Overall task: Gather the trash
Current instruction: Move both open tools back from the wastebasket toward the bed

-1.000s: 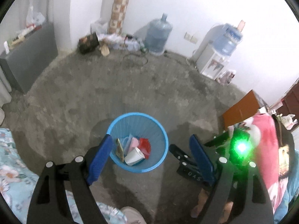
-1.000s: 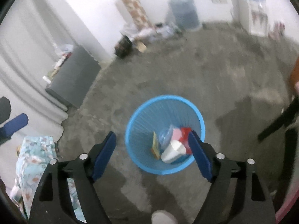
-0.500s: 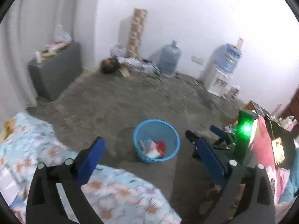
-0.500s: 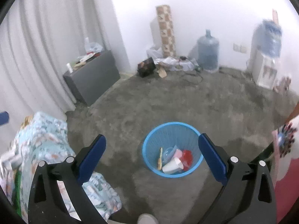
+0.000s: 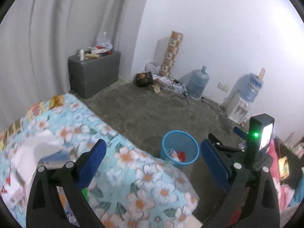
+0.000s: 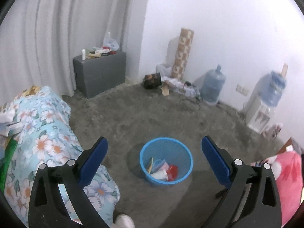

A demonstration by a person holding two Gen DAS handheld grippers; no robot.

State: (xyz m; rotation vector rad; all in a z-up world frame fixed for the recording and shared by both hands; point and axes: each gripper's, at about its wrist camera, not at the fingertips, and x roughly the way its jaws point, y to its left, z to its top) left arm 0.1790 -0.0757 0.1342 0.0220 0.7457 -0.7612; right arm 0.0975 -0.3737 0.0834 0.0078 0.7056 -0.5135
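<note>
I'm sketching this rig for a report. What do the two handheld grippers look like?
The left gripper and the right gripper look the same: two black frame arms with triangular cut-outs and silver bolt heads, ending in flat blue fingers. From the left view, the right one also carries a black box with a green light and a lit screen.

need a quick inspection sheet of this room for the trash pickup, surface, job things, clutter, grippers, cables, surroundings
surface: bare grey concrete floor, patchy.
job's things: blue mesh trash bin upright on the floor, holding a white cup, red wrapper and other scraps.
clutter: papers and a green packet on the floral bedsheet; dark box and litter by the patterned roll.
grippers: left gripper open, empty; right gripper open, empty.
cables: loose black cord on the floor near the water jug.
surroundings: grey cabinet, curtain, water dispenser, pink fabric.
</note>
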